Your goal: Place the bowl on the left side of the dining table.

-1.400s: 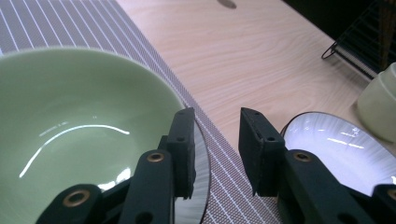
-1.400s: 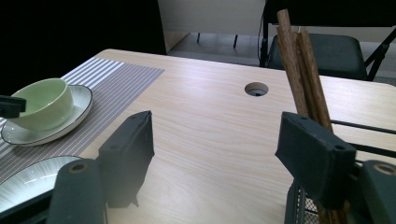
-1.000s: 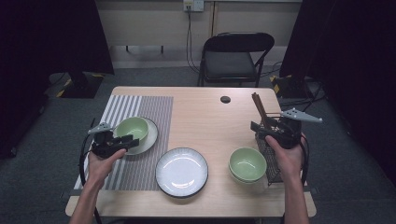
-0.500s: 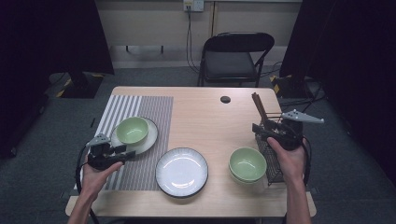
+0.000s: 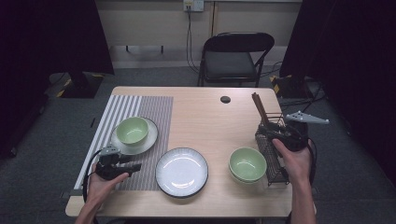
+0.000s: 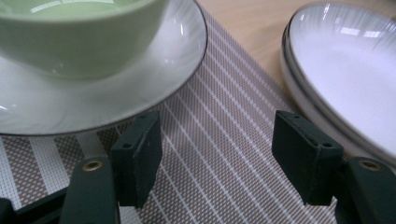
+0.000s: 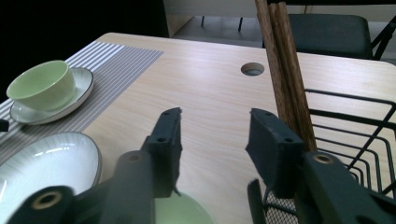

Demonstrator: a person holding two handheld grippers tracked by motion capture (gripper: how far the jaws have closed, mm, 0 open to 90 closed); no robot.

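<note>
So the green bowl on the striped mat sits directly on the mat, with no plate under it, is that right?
No: the green bowl sits on a white plate, and that plate lies on the striped mat. The high view shows it.

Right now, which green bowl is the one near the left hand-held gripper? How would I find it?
Start at the striped placemat on the left side of the wooden table. On it lies a white saucer, and the green bowl sits in that saucer. The other green bowl stands on bare wood beside the wire basket, with no saucer under it.
</note>
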